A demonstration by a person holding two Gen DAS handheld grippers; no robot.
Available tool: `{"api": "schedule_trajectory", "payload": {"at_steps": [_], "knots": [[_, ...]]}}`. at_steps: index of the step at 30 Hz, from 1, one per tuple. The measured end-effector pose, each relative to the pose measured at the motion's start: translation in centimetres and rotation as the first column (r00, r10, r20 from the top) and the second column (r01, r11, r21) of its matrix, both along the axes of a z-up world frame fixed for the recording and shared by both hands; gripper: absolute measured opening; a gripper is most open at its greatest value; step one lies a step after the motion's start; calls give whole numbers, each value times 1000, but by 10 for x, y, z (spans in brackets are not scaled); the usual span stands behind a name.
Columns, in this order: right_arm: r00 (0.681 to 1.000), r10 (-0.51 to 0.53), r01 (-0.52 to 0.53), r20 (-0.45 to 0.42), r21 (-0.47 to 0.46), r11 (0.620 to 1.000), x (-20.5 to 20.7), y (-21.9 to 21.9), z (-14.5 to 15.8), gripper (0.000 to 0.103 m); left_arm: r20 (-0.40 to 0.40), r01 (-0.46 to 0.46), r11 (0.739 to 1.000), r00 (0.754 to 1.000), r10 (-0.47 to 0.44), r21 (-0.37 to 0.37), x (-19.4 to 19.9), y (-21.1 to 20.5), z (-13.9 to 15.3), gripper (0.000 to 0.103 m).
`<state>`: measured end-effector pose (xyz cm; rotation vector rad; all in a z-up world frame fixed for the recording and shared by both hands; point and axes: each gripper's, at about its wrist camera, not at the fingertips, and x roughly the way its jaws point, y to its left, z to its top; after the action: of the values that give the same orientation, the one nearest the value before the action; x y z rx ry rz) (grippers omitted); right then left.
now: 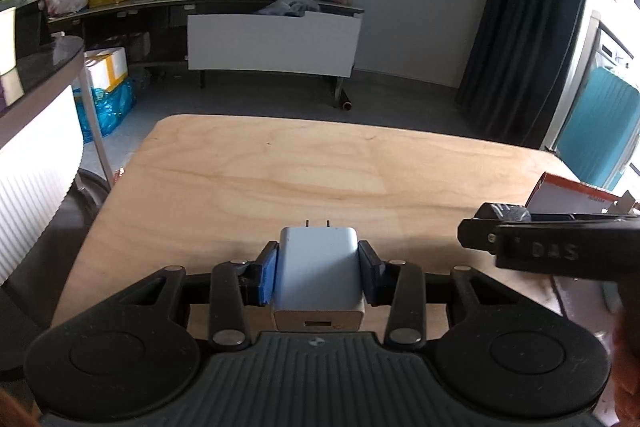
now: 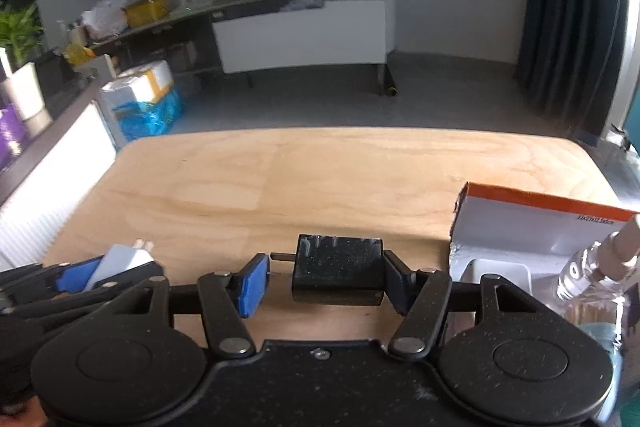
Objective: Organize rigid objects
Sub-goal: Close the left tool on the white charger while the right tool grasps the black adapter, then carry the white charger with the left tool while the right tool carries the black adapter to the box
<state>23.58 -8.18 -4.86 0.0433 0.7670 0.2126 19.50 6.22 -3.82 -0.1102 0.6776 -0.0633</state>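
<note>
My left gripper point(image 1: 318, 269) is shut on a white charger point(image 1: 318, 265), prongs pointing away, just above the wooden table point(image 1: 304, 171). It also shows at the left of the right wrist view point(image 2: 116, 263). My right gripper point(image 2: 325, 277) has a black charger point(image 2: 339, 269) between its fingers; the right pad touches it, the blue left pad point(image 2: 252, 283) stands a little apart, with the prongs pointing toward it. The right gripper appears in the left wrist view point(image 1: 520, 243) at the right.
An open orange-and-white box point(image 2: 540, 223) stands at the table's right side, also seen in the left wrist view point(image 1: 568, 197). A clear bottle point(image 2: 588, 275) with a tan cap sits in front of it. The table's far edge drops to the floor.
</note>
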Motion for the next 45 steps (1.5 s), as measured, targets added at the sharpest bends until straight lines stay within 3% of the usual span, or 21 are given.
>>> {"api": "schedule_trajectory", "payload": {"at_steps": [8, 15, 29, 45], "knots": [[998, 36, -37, 45, 15, 999, -53, 0, 30, 73, 0, -48, 999, 999, 48, 0, -30, -1, 22, 41], [998, 2, -5, 63, 41, 999, -96, -8, 50, 73, -15, -75, 997, 997, 75, 4, -61, -5, 35, 41], [994, 3, -8, 113, 44, 999, -173, -19, 75, 73, 7, -64, 998, 998, 65, -23, -115, -20, 53, 41], [987, -23, 12, 159, 72, 997, -209, -41, 84, 73, 28, -42, 999, 999, 42, -32, -144, -35, 58, 41]]}}
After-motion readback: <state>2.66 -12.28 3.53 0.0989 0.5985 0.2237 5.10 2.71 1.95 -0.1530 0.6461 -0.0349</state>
